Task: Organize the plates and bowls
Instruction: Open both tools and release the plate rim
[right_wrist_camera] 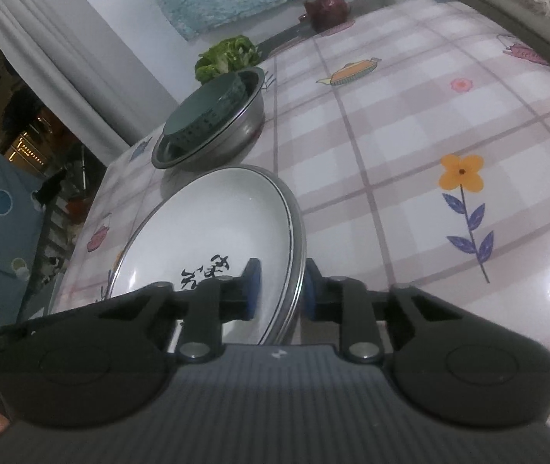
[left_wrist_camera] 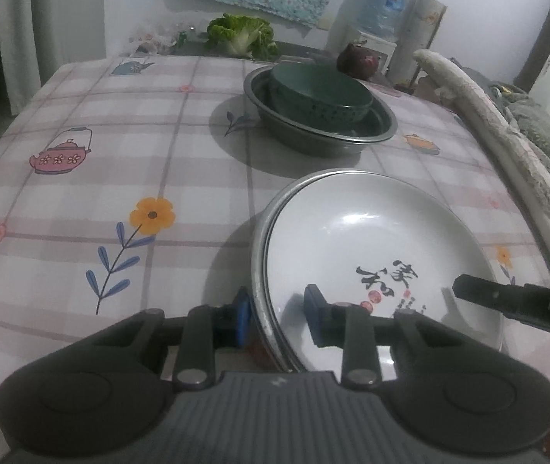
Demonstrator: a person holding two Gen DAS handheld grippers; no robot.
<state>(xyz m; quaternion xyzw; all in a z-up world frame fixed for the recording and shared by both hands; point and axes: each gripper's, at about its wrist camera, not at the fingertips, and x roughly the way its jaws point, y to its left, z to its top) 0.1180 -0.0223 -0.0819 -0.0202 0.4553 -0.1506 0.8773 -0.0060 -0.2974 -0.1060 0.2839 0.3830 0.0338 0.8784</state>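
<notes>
A white plate (left_wrist_camera: pixel 371 239) with black calligraphy lies on top of a stack of metal-rimmed plates (left_wrist_camera: pixel 261 255) on the checked tablecloth (left_wrist_camera: pixel 120 154). My left gripper (left_wrist_camera: pixel 278 315) straddles the stack's left rim, one blue pad outside and one inside, shut on it. From the opposite side my right gripper (right_wrist_camera: pixel 280 290) clamps the same plate (right_wrist_camera: pixel 217 212) at its metal rim (right_wrist_camera: pixel 298 232). One of the right gripper's fingers (left_wrist_camera: pixel 507 299) shows over the plate's right edge. Farther back, a dark green bowl (left_wrist_camera: pixel 321 96) sits inside a steel basin (left_wrist_camera: pixel 313 143).
A cabbage (left_wrist_camera: pixel 240 33) and a dark red pot (left_wrist_camera: pixel 356 60) stand at the table's far edge. A padded chair back (left_wrist_camera: pixel 487 123) runs along the right side. The basin (right_wrist_camera: pixel 228 143) stands just beyond the plates. Curtains hang at the left.
</notes>
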